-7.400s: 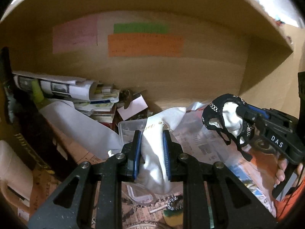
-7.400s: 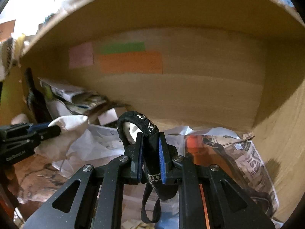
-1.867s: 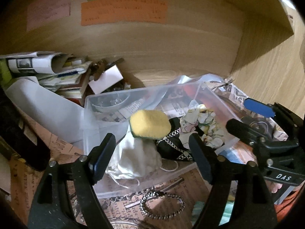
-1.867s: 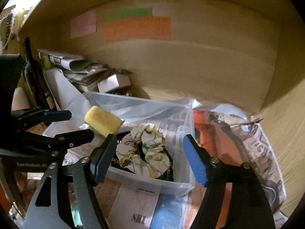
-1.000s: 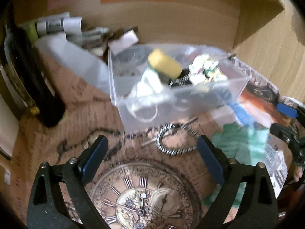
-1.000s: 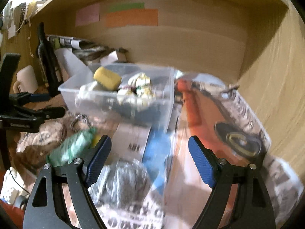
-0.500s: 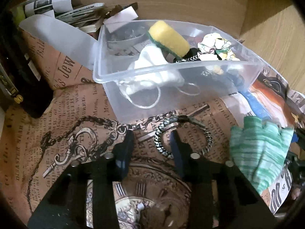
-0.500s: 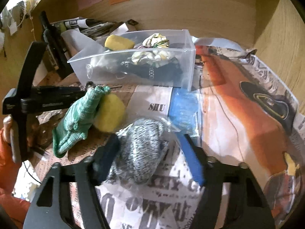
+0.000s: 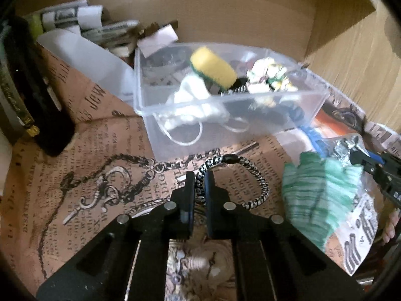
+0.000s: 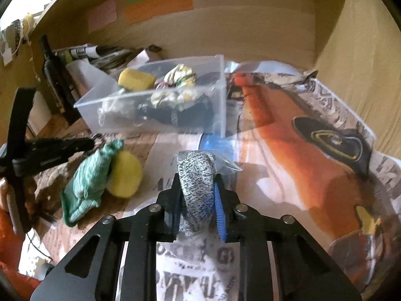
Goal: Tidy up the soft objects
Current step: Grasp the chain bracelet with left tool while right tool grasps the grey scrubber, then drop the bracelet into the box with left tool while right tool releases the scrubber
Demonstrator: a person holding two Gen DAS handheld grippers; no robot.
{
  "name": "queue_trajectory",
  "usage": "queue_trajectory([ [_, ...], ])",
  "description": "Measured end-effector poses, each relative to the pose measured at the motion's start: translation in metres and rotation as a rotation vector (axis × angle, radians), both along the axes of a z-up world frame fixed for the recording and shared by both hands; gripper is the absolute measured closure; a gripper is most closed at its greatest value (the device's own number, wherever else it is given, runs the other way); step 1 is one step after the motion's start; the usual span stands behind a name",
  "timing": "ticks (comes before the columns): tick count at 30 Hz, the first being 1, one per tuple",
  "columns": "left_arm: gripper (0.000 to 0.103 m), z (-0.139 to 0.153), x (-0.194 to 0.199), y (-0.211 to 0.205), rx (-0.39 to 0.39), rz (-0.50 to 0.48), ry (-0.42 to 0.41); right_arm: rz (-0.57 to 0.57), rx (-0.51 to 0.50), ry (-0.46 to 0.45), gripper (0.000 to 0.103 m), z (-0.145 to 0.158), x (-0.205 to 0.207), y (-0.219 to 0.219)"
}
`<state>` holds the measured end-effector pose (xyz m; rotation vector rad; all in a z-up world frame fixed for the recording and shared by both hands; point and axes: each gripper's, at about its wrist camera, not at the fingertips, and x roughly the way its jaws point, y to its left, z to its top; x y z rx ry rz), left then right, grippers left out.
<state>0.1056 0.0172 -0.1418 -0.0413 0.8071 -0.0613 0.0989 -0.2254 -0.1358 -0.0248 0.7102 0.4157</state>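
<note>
My left gripper (image 9: 199,190) is shut on a black-and-white braided band (image 9: 253,168) lying on the printed paper in front of a clear plastic bin (image 9: 295,115). The bin holds a yellow sponge (image 9: 213,66), a white mask (image 9: 190,95) and a floral scrunchie (image 9: 270,75). My right gripper (image 10: 196,200) is shut on a grey speckled cloth in a clear bag (image 10: 196,178). A green knit glove (image 10: 87,178) and a yellow soft ball (image 10: 124,176) lie to its left. The glove also shows in the left wrist view (image 9: 318,190).
A dark bottle (image 9: 32,95) stands at the left, with rolled papers (image 9: 82,22) behind it. Wooden walls (image 10: 358,50) close the back and right. Newspaper with an orange picture (image 10: 288,135) covers the right side. A blue item (image 10: 215,143) lies in front of the bin.
Both grippers pulled back from the bin, dropped to the tabletop and closed: the left onto the braided band, the right onto the bagged grey cloth.
</note>
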Motion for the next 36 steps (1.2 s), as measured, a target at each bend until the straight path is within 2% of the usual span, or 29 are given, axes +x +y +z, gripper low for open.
queue_trajectory([
  [9,0.097,0.044,-0.018,0.003,-0.002,0.006,-0.128,-0.019,0.020,-0.107,0.083,0.030,0.005,-0.001],
  [18,0.097,0.072,0.000,0.016,-0.026,0.036,-0.195,-0.017,0.057,-0.234,0.083,0.066,0.021,0.006],
  [28,0.097,0.074,0.034,0.014,0.004,0.056,-0.201,0.014,0.067,-0.279,0.083,0.078,0.057,0.028],
  [36,0.097,0.053,0.061,0.010,0.036,0.074,-0.149,0.033,0.040,-0.238,0.083,0.066,0.085,0.049],
])
